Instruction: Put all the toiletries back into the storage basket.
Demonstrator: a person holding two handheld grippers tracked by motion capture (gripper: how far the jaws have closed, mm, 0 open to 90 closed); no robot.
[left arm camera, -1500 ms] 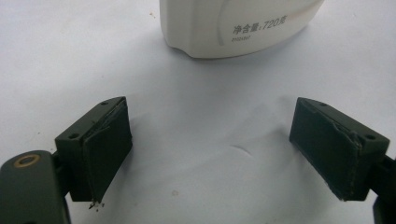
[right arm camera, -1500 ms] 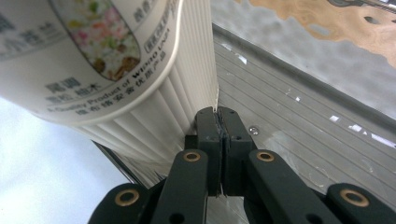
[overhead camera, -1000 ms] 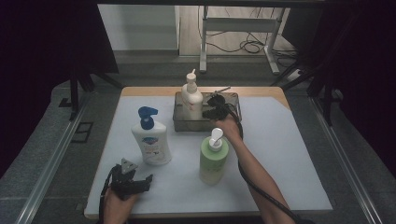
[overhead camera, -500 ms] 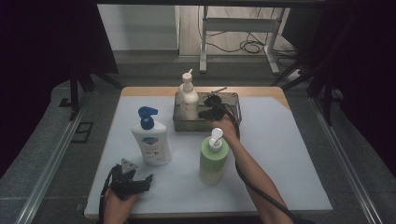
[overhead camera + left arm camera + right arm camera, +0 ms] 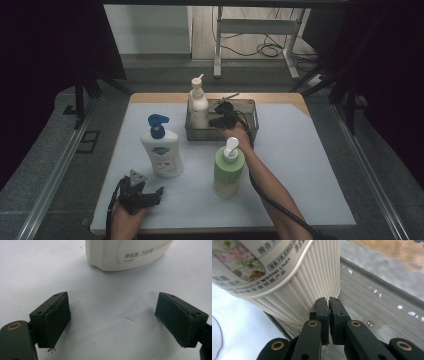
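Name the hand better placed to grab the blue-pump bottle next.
Left. The left gripper sits open right beside the blue-pump bottle, whose base faces its jaws. The right gripper is shut, away in the tray against the cream bottle.

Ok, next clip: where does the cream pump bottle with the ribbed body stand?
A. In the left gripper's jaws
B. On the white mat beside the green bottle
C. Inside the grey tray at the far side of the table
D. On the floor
C: the high view shows the cream pump bottle upright in the left end of the grey tray, with the right gripper beside it, jaws together.
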